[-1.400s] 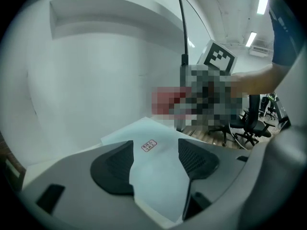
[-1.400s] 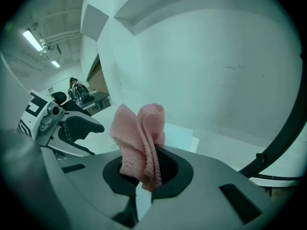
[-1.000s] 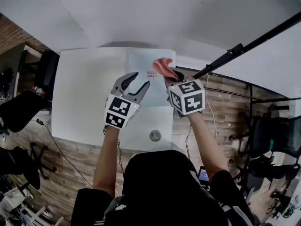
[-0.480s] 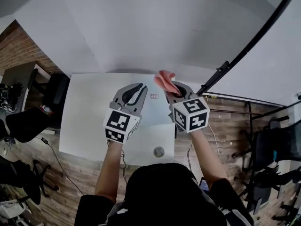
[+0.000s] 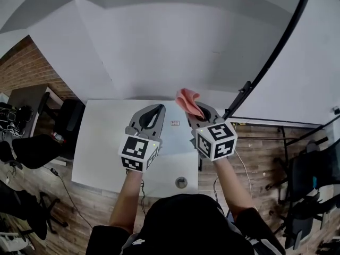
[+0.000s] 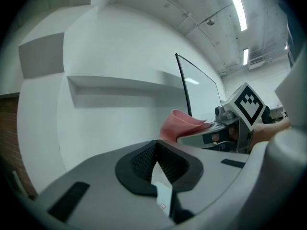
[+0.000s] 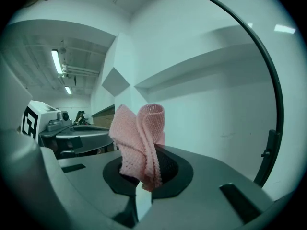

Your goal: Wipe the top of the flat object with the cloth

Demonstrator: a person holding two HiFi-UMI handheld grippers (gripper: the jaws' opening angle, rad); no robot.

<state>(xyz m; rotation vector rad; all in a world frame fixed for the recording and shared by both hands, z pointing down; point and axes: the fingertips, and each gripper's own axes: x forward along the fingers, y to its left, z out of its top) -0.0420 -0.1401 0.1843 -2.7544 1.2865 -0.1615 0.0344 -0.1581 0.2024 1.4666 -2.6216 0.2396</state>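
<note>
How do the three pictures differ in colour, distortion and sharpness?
Head view: wide-angle lens bends the black pole into an arc. Left gripper view: dark round border, ceiling lamps glare. Right gripper view: greenish cast, pink cloth sharp.

You were facing a plain white wall (image 5: 159, 47), with a brick wall (image 5: 21, 68) off to your left. Wood-plank floor (image 5: 255, 142) was under your white table (image 5: 101, 142), black office chairs (image 5: 32, 147) sat scattered around, tube lights (image 6: 238, 5) were on overhead, and a curved black pole (image 5: 276, 52) ran up on your right.
</note>
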